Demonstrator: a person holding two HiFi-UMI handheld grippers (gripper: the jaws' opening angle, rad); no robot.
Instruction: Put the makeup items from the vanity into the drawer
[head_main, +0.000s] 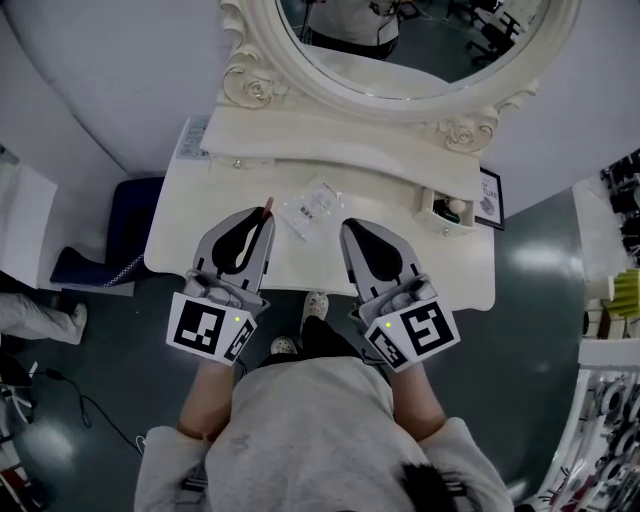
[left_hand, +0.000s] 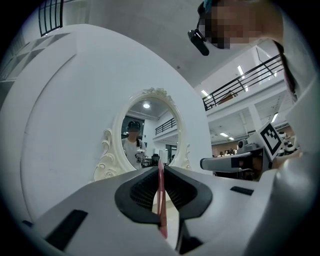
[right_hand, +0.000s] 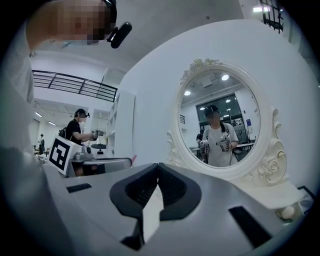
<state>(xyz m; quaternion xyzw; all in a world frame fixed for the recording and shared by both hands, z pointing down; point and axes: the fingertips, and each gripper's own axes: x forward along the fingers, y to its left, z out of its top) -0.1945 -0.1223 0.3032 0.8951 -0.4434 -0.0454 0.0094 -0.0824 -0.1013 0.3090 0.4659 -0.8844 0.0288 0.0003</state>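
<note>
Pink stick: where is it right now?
The pink stick is clamped in the left gripper; in the head view its tip pokes out over the vanity top, just left of the clear packet.

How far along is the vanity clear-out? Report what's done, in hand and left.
Done: the open drawer at the vanity's right holds one pale round item. In hand: the left gripper is shut on a thin pink stick, over the vanity top. Left: that stick and the clear packet lying on the top must go in. The right gripper is shut, empty.
</note>
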